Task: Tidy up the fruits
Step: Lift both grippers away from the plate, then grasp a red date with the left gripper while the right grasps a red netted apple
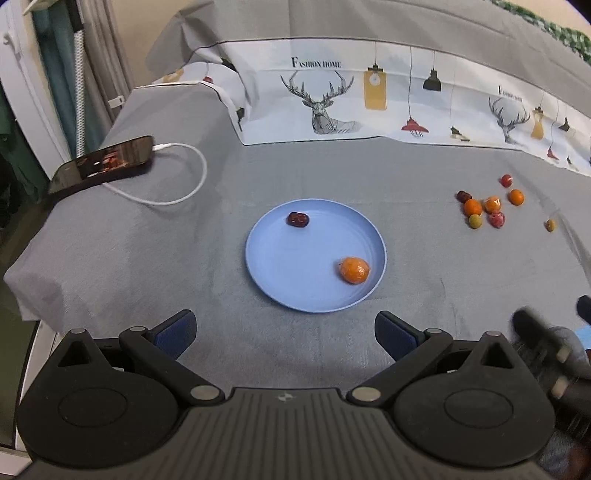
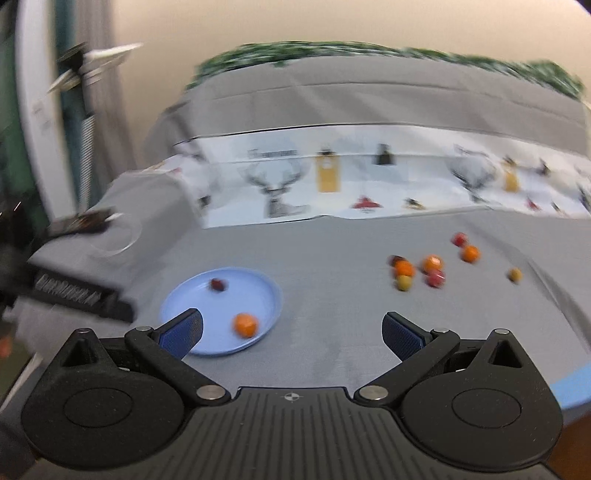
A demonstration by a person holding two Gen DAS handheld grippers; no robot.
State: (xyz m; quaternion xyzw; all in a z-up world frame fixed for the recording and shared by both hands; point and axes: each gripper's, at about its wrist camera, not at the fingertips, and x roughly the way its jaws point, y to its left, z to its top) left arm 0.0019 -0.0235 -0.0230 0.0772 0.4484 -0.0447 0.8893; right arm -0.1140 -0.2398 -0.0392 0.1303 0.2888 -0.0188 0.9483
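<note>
Blue plate (image 1: 280, 288) holds two fruits; both grippers (image 1: 284, 332) (image 2: 291, 334) spread, empty. Round fruit pile (image 1: 487, 208) may roll if nudged.

1. Grey cloth (image 1: 155, 236) covers the table.
2. White printed cloth (image 1: 369, 103) with deer and hanging lamps lies along the far side.
3. Beige wall (image 2: 332, 22) behind.
4. Grey curtain (image 1: 107, 55) hangs far left.
</note>
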